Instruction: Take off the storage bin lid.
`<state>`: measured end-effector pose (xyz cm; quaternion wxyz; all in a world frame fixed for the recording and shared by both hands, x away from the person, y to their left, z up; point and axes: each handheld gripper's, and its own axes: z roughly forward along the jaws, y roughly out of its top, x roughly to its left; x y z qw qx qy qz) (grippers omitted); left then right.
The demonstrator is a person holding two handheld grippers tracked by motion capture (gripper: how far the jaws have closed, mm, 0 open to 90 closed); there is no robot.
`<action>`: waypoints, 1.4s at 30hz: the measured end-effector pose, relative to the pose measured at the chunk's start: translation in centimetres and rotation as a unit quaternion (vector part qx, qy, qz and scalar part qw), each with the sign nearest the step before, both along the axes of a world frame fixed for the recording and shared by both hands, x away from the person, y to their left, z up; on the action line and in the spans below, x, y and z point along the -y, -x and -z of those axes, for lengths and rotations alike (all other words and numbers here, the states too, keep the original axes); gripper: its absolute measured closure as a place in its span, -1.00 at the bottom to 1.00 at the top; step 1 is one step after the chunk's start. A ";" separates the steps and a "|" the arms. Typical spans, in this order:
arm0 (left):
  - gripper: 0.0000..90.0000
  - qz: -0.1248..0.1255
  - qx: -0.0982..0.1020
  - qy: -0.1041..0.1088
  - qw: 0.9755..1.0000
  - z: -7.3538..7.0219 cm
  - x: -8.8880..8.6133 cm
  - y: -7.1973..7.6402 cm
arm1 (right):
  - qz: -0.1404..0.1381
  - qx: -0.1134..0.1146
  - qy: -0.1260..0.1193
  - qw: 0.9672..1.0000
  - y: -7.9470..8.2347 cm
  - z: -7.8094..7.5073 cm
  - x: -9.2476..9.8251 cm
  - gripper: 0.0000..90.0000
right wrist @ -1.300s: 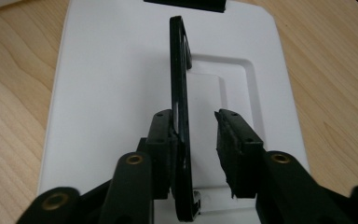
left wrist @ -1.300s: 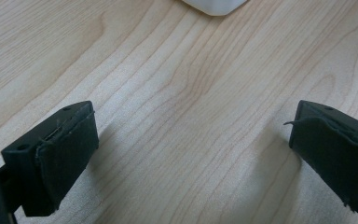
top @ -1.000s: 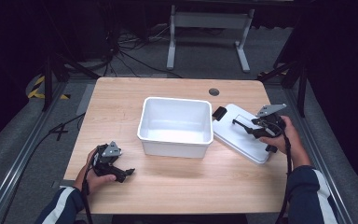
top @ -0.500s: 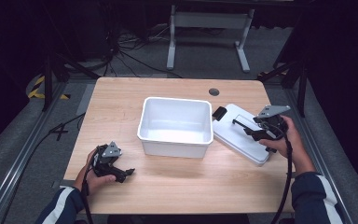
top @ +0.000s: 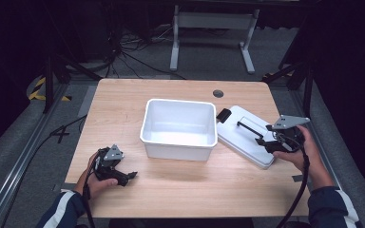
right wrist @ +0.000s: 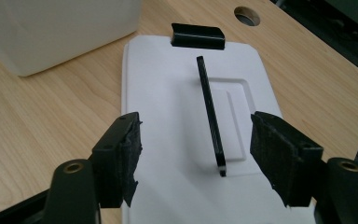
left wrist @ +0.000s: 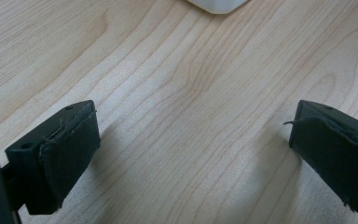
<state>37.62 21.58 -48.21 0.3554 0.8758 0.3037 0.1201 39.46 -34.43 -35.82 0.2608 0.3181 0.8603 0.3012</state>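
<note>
Across the middle of the high view spreads the wooden table, with a round cable hole near its far edge. At frame centre stands the white bin, open-topped and with nothing in it. Just right of it, apart by a narrow gap, the white lid lies flat and askew, a black latch at its upper-left end and a thin black handle running along its top. At the lid's right edge a hand holds the right gripper; its jaws have just been opening and stand apart on either side of the handle's near end, pads clear of it. In the lower left, the left gripper rests on bare wood, jaws spread wide with nothing between them.

Beyond the table, a grey metal stand and loose cables sit in dim floor space, hard to make out. The bin's front wall hides its near floor.
</note>
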 end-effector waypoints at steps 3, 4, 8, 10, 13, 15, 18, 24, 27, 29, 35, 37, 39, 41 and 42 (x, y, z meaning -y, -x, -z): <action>-0.95 0.000 0.000 0.000 1.000 0.0 0.0 0.0 | -0.001 0.001 -0.004 1.000 1.0 0.2 0.4 -0.21; -0.95 0.000 0.000 0.000 1.000 0.0 0.0 0.0 | -0.001 0.004 -0.005 1.000 1.4 0.3 0.6 -0.21; -0.95 0.000 0.000 0.000 1.000 0.0 0.0 0.0 | -0.005 0.005 -0.010 1.000 2.8 1.0 1.3 -0.23; -0.95 0.000 0.000 0.000 1.000 0.0 0.0 0.0 | -0.007 0.003 -0.013 1.000 3.4 1.3 1.6 -0.24; -0.95 0.001 0.000 -0.001 1.000 0.0 0.0 0.0 | -0.003 0.008 -0.014 1.000 4.3 1.7 1.9 -0.25; -0.95 0.000 0.000 0.000 1.000 0.0 0.0 0.0 | -0.010 0.012 -0.016 1.000 4.9 2.1 2.0 -0.26; -0.95 0.000 -0.001 -0.001 1.000 0.0 0.0 0.0 | -0.011 0.011 -0.023 1.000 5.8 3.1 2.2 -0.25; -0.95 0.002 -0.001 -0.002 1.000 0.0 0.0 0.0 | -0.008 -0.002 -0.032 0.999 6.8 4.9 2.9 -0.26; -0.95 0.002 -0.001 -0.002 1.000 0.0 0.0 0.0 | -0.006 -0.010 -0.042 0.999 7.2 5.9 3.4 -0.26; -0.95 0.002 -0.001 -0.002 1.000 0.0 0.0 0.0 | -0.001 -0.016 -0.049 0.999 7.3 6.5 3.7 -0.26; -0.95 0.002 -0.001 -0.002 1.000 0.0 0.0 0.0 | 0.015 -0.026 -0.063 0.998 7.8 8.6 4.6 -0.27; -0.95 0.002 -0.001 -0.001 1.000 0.0 0.0 0.0 | 0.020 -0.033 -0.063 0.997 7.9 9.2 4.7 -0.27; -0.96 0.003 -0.003 -0.001 1.000 0.0 0.0 0.0 | 0.026 -0.035 -0.065 0.997 8.0 9.7 4.9 -0.28; -0.96 0.003 -0.001 -0.003 1.000 0.0 0.0 -0.1 | 0.038 -0.043 -0.074 0.996 8.0 10.3 5.2 -0.31; -0.96 0.003 0.000 -0.003 1.000 0.0 0.0 -0.1 | 0.041 -0.042 -0.085 0.995 8.0 10.6 5.3 -0.34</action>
